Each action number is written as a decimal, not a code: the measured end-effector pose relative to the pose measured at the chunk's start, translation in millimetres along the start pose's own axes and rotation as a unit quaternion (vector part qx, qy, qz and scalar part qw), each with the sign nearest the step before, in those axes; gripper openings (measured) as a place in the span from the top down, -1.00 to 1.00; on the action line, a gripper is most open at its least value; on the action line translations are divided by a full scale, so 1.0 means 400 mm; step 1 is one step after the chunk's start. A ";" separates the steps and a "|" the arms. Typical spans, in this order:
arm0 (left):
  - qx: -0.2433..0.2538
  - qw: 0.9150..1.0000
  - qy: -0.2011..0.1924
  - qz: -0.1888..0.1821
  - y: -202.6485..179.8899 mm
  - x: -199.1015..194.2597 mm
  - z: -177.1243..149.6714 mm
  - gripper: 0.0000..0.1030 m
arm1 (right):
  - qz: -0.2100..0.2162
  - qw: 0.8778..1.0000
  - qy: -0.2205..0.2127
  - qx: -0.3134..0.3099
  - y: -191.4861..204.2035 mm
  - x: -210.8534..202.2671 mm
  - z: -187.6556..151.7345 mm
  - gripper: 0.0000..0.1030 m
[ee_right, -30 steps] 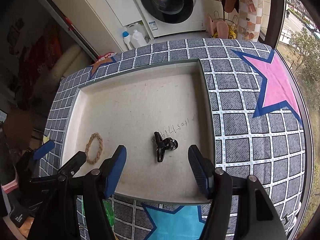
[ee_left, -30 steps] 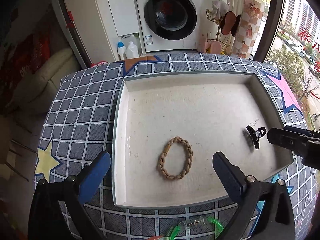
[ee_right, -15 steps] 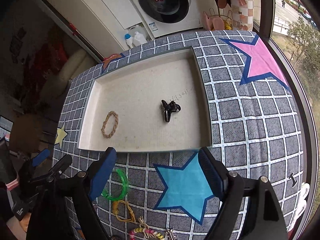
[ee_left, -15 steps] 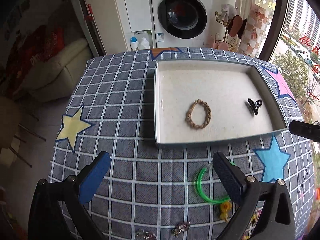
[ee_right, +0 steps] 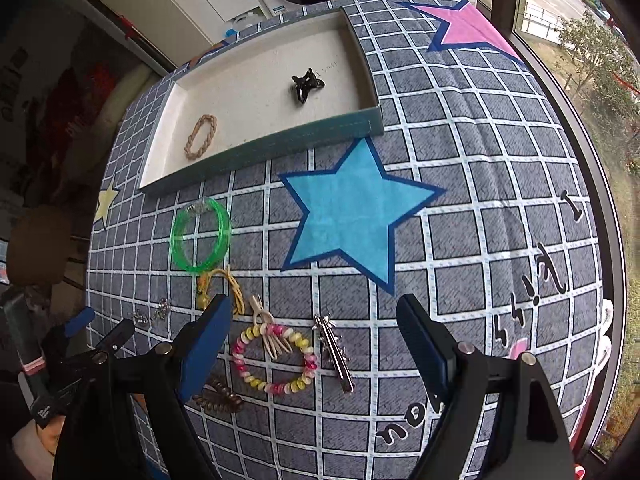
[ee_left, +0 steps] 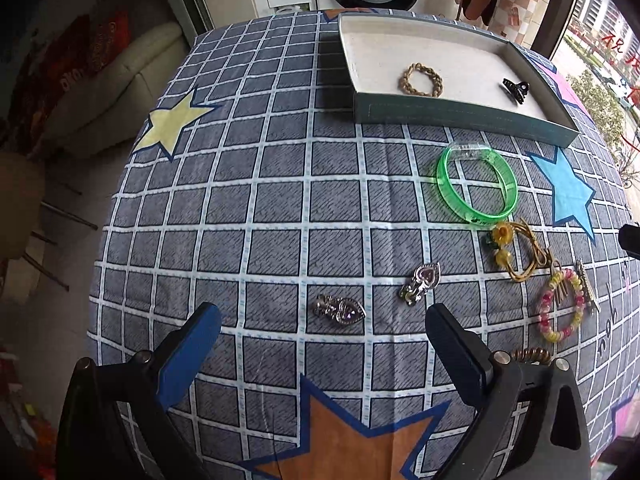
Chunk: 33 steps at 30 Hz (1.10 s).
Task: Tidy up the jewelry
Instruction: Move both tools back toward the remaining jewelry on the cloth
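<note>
Both your grippers hang empty above the loose jewelry on the checked cloth.

Your left gripper (ee_left: 322, 344) has its jaws wide apart over two heart clips (ee_left: 339, 310), and your right gripper (ee_right: 314, 338) is spread just as wide over the beaded bracelet (ee_right: 276, 358) and the silver hair clip (ee_right: 334, 354). The tray (ee_right: 280, 146) farther back already contains the braided bracelet (ee_left: 421, 80) and black claw clip (ee_left: 516, 89); the green bangle (ee_left: 476, 184) lies just in front of its wall.
</note>
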<state>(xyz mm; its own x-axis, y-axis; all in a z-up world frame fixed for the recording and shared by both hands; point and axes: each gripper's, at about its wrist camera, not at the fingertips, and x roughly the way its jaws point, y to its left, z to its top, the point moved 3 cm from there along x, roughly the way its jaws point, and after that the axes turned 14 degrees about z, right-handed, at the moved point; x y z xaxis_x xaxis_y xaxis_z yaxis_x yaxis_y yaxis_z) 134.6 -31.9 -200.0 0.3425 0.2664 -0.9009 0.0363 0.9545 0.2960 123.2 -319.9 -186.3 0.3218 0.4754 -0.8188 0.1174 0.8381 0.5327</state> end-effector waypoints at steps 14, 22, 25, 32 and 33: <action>0.004 1.000 0.016 -0.006 -0.011 0.026 -0.041 -1.00 | -0.062 0.997 0.042 -0.010 -0.024 0.011 -0.132 -0.67; 0.053 0.997 -0.002 -0.060 -0.086 -0.044 -0.073 -1.00 | -0.100 0.993 0.052 -0.028 -0.039 0.030 -0.150 -0.67; 0.071 0.994 -0.010 -0.083 -0.124 -0.067 -0.086 -1.00 | -0.117 0.990 0.062 -0.045 -0.043 0.046 -0.154 -0.63; 0.153 0.982 -0.046 -0.098 -0.222 -0.096 -0.104 -1.00 | -0.133 0.985 0.070 -0.082 -0.040 0.084 -0.158 -0.37; 0.162 0.981 -0.050 -0.098 -0.229 -0.095 -0.103 -1.00 | -0.135 0.985 0.069 -0.085 -0.036 0.091 -0.154 -0.37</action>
<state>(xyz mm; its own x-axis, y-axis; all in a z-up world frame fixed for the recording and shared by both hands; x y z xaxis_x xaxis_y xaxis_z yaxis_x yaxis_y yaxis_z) 79.7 -124.1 -205.9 0.3891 0.0513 -0.9198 0.4010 0.8895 0.2192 75.4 -298.2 -237.1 0.1677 0.2519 -0.9531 0.0175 0.9659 0.2584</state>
